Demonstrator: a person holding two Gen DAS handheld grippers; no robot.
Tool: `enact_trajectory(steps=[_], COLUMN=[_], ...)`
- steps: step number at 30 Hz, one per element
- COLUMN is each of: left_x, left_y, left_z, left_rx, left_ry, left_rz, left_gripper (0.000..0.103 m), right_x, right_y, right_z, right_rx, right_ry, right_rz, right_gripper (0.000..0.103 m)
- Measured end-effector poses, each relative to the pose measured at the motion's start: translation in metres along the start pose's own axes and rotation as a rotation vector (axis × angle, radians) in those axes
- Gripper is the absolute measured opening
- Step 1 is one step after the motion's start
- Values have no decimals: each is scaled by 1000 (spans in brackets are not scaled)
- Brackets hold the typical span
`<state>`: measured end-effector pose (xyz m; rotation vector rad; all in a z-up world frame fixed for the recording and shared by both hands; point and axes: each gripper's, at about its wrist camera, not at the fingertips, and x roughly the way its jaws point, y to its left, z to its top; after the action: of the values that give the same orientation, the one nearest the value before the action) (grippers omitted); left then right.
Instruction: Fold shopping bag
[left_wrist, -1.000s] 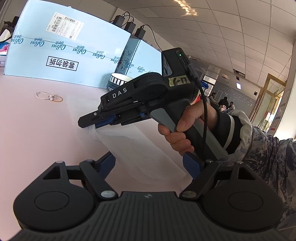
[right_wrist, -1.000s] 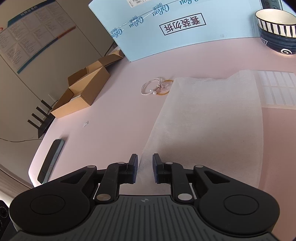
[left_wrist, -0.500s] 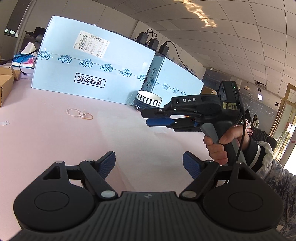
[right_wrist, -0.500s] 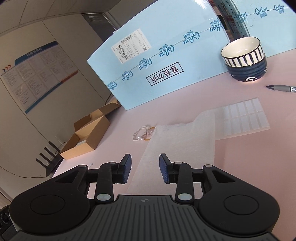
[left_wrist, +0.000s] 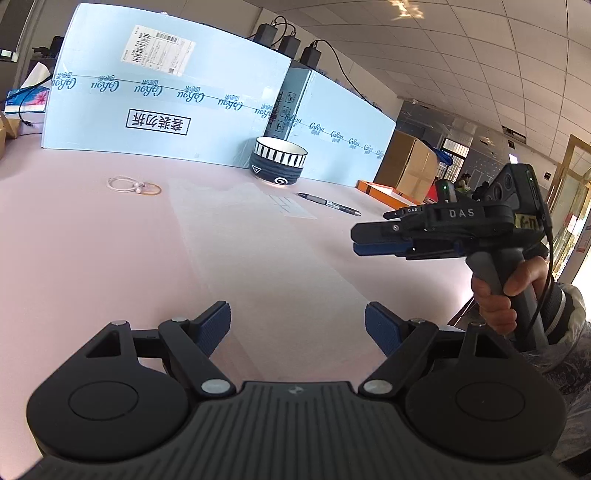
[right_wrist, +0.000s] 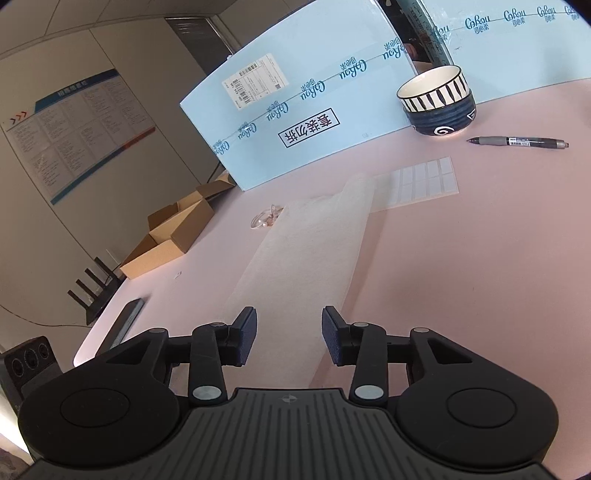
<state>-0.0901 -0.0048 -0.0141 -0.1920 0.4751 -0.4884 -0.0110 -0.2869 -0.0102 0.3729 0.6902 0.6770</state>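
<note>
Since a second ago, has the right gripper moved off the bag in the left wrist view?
Yes. The right gripper has pulled away rightward, clear of the shopping bag, now right of the bowl. Its fingers have just been opening, nothing between them.

**Office room with a pale pink table and blue cartons**

A pale pink table (right_wrist: 461, 258) fills the foreground. Large light-blue cardboard cartons (left_wrist: 166, 107) stand along its far edge, with black power adapters (left_wrist: 288, 42) on top. Behind, a beige wall (right_wrist: 155, 74) carries a blue-bordered printed notice board (right_wrist: 74, 136). Overhead runs a white tiled ceiling (left_wrist: 461, 55) with a glowing light. A wood-framed doorway (left_wrist: 576, 177) stands far right.
</note>
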Motion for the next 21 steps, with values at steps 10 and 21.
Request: enact_trajectory(steps=[10, 21], left_x=[9, 57], left_y=[-20, -13], left_z=[14, 13], left_rx=[144, 252], left_ry=[-66, 65], left_rz=[105, 221], left_gripper=[75, 49], right_x=[-30, -12], right_y=[3, -18], right_z=[-35, -42], right_rx=[-17, 231], right_ry=[33, 146], right_rz=[-12, 170], right_gripper=[43, 43])
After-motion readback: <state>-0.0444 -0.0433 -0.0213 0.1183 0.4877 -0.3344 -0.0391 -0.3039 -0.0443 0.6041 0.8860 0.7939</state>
